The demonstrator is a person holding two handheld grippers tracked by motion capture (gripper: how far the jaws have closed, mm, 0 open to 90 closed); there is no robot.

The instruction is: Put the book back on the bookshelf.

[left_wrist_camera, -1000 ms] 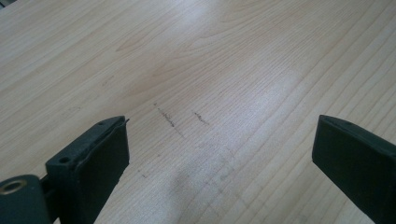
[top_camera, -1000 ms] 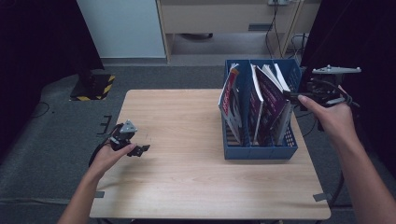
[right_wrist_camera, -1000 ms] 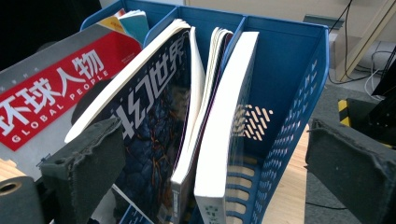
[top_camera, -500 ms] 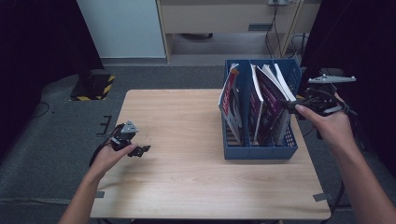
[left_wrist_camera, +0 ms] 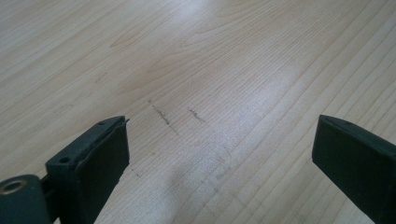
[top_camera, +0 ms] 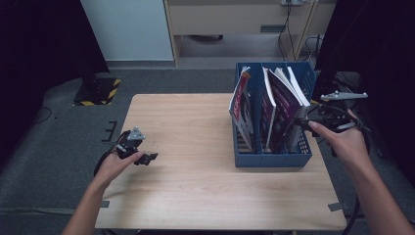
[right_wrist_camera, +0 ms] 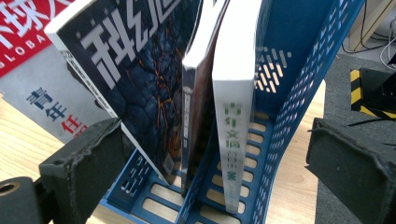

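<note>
A blue slotted file rack (top_camera: 272,158) stands on the right side of the wooden table (top_camera: 195,196) with several books upright in it. A red-and-grey magazine (top_camera: 243,108) leans at its left, and a dark-covered book (top_camera: 281,100) stands further right. My right gripper (top_camera: 302,122) is open at the rack's right side. Between its jaws in the right gripper view (right_wrist_camera: 224,156) stand the dark book (right_wrist_camera: 140,79), a thin book (right_wrist_camera: 196,102) and a white-spined book (right_wrist_camera: 236,107). My left gripper (top_camera: 147,157) rests low at the table's left, open (left_wrist_camera: 224,154) over bare wood.
A yellow-and-black striped base (top_camera: 98,91) sits on the grey floor beyond the table's left corner. Behind the table are a white panel (top_camera: 127,29) and a wooden cabinet (top_camera: 235,19). Cables (top_camera: 298,44) hang at the back right. Dark curtains flank both sides.
My right gripper has slid along the rack's right side toward the person, lower against the outer books. The left gripper has stayed still.
</note>
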